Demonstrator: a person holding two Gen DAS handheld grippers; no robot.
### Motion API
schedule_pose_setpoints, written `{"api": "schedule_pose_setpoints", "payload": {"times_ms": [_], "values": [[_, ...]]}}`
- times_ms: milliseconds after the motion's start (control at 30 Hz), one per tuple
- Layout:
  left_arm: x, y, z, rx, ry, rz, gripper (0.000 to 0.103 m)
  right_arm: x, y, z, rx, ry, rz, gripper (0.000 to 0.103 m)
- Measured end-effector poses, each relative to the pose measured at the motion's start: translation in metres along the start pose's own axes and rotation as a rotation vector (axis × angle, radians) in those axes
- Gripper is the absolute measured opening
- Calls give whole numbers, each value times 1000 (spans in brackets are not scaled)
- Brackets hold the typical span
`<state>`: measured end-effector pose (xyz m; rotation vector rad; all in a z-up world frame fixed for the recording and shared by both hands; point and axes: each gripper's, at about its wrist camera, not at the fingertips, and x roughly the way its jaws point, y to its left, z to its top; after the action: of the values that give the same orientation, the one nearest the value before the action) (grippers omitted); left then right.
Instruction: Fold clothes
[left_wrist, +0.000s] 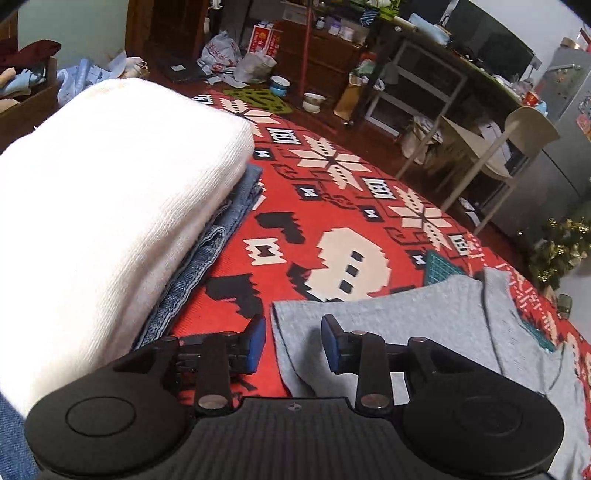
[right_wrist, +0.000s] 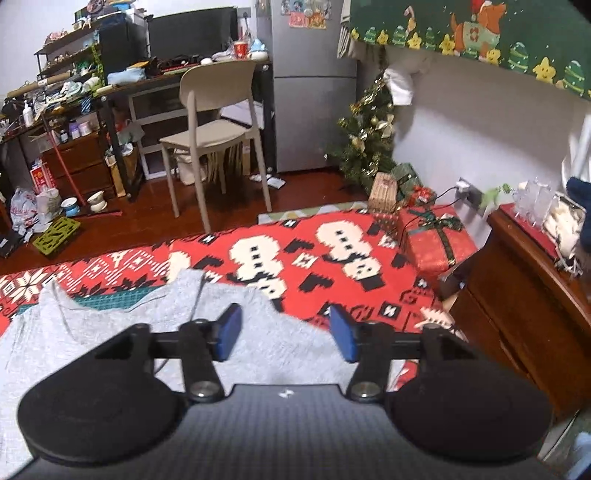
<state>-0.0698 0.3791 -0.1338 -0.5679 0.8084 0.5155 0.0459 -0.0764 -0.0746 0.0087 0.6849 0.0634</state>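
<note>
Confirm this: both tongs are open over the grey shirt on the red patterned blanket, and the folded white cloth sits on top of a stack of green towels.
One thing is wrong. The white cloth lies on folded blue denim, not green towels; the left wrist view shows it. The rest holds: the left tongs and right tongs are open over the grey shirt on the red patterned blanket.

Beige chair (right_wrist: 218, 110) at cluttered desk (right_wrist: 147, 79), grey fridge (right_wrist: 314, 110), small Christmas tree (right_wrist: 369, 140), wrapped red gift (right_wrist: 436, 240), patterned red blanket (right_wrist: 314, 258)
</note>
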Motion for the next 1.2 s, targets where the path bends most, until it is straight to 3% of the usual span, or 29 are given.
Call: {"api": "schedule_pose_setpoints", "payload": {"times_ms": [167,267,300,333,633,867,967,1000,1200], "values": [[6,-9,-3,51,-15,22,29,12,-38,1,127,87,-5,59],[9,-11,-5,77,-41,74,9,23,-70,-4,239,152,-23,39],[8,-10,-5,70,-41,79,7,27,-79,-6,272,170,-32,24],[7,-7,-4,57,-37,74,5,32,-83,-8,279,174,-43,16],[-8,-7,-1,62,-109,107,4,71,-111,-21,343,211,-148,17],[-8,-7,-1,62,-110,110,4,90,-100,-24,267,188,-171,19],[-8,-7,-2,65,-111,112,4,99,-94,-25,242,210,-178,13],[-8,-7,-2,66,-111,115,4,100,-94,-25,245,208,-196,1],[-10,-7,-2,64,-124,123,4,102,-101,-26,286,193,-257,1]]}}
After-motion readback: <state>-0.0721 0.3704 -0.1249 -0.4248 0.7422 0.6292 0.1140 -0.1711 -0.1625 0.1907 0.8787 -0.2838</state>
